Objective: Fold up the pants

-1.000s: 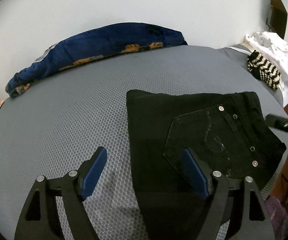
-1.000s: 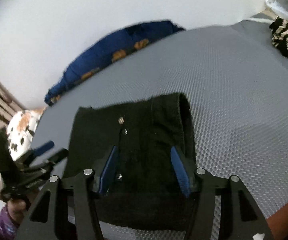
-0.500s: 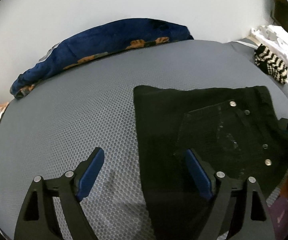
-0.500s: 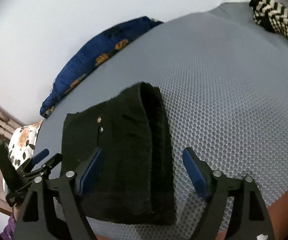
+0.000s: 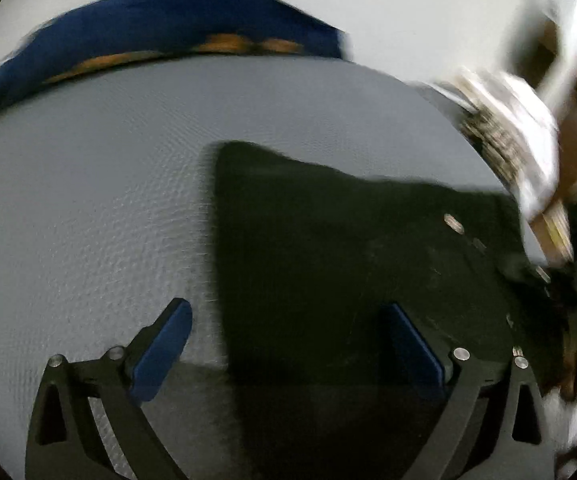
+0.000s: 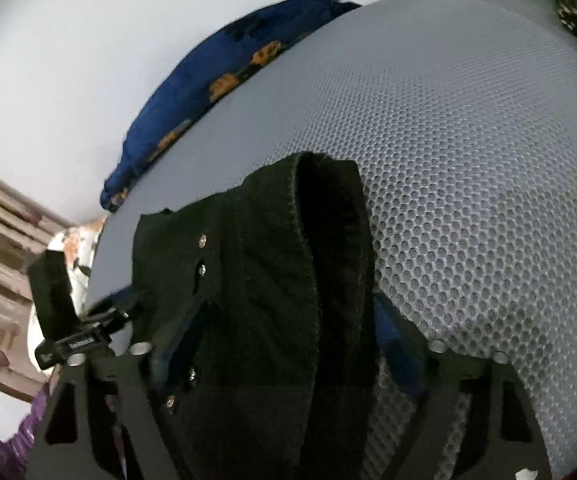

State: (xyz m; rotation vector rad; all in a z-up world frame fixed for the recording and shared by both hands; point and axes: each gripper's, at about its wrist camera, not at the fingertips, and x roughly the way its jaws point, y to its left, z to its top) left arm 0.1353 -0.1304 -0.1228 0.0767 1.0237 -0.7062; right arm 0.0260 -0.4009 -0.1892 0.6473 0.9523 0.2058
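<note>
Grippers point(image 5: 284, 344) point(image 6: 284, 344) low over pants point(image 5: 348, 260)

Matt black denim pants point(image 6: 264, 280) with shiny metal studs; grey honeycomb-mesh mattress point(image 6: 468, 160).

Soft, even indoor light with no glare; the black pants point(image 5: 348, 264) read as a near-featureless dark mass. The left wrist view is motion-blurred, worst at the right edge, where objects smear into streaks. The right wrist view is sharper at centre, with fisheye bending and black vignette corners
</note>
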